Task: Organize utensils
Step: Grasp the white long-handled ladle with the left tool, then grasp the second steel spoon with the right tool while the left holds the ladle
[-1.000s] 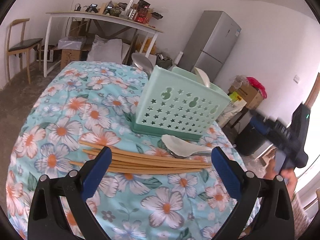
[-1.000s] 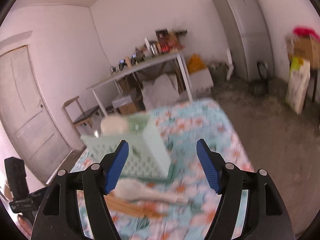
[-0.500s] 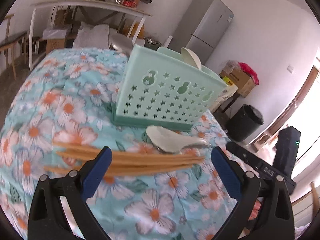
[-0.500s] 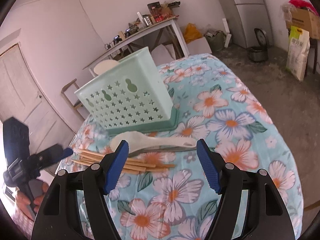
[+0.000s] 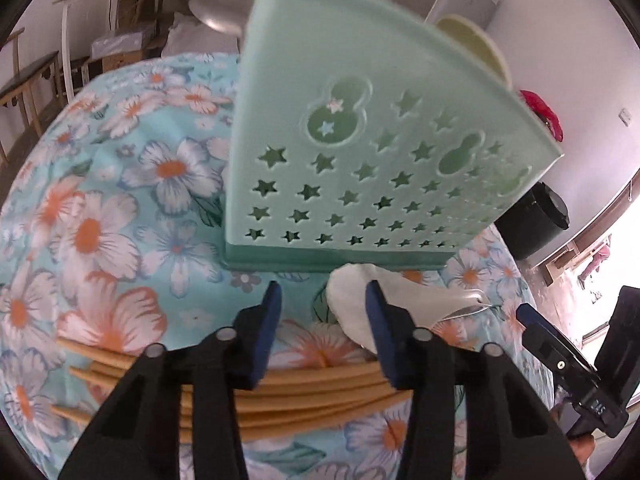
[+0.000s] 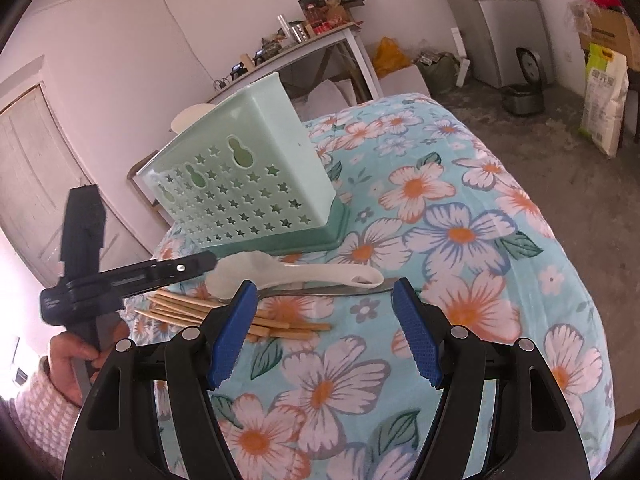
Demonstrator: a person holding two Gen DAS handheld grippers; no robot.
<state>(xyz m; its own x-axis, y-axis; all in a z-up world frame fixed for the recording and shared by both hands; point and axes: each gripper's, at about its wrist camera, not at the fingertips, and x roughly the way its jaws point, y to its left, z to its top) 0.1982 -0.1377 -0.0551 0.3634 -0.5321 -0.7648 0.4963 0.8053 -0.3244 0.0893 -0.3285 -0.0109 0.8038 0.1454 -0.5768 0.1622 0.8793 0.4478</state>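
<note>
Bundle of wooden chopsticks (image 5: 320, 390) lying flat on the flower-print cloth of the counter (image 6: 500, 240), in front of the mint-green utensil basket (image 5: 360, 152). White plastic spoon (image 6: 296, 272) flat on the cloth between basket and chopsticks, bowl end towards the chopsticks, handle running out to the right in the right wrist view. Beside it, just on the near side, a thin metal utensil (image 6: 336, 290) lying parallel to the spoon handle; kind not clear. Basket upright on a darker green base, wall pierced with stars and gourd shapes. Two rounded utensil heads showing above its rim: a pale cream one (image 5: 472, 44) and a grey one (image 5: 216, 12).

Left gripper (image 5: 322, 312) low over the chopsticks, pointing steeply down at the cloth near the basket's foot. Jaws have just been closing and stand partly apart, only bare cloth seen in the gap at the tips, the chopsticks passing beneath the jaws further back, the spoon's bowl just outside the right one. No pad seen pressing on anything.

Right gripper (image 6: 324, 304) above the cloth on the near side of the spoon handle, jaws wide apart, nothing between them. In the same view, a hand (image 6: 76, 364) with a checked sleeve holding the left gripper's handle at far left.

Further back: a long white table (image 6: 312, 44) loaded with clutter, a grey refrigerator (image 6: 504, 20), a bag (image 6: 604, 100) on the floor.
</note>
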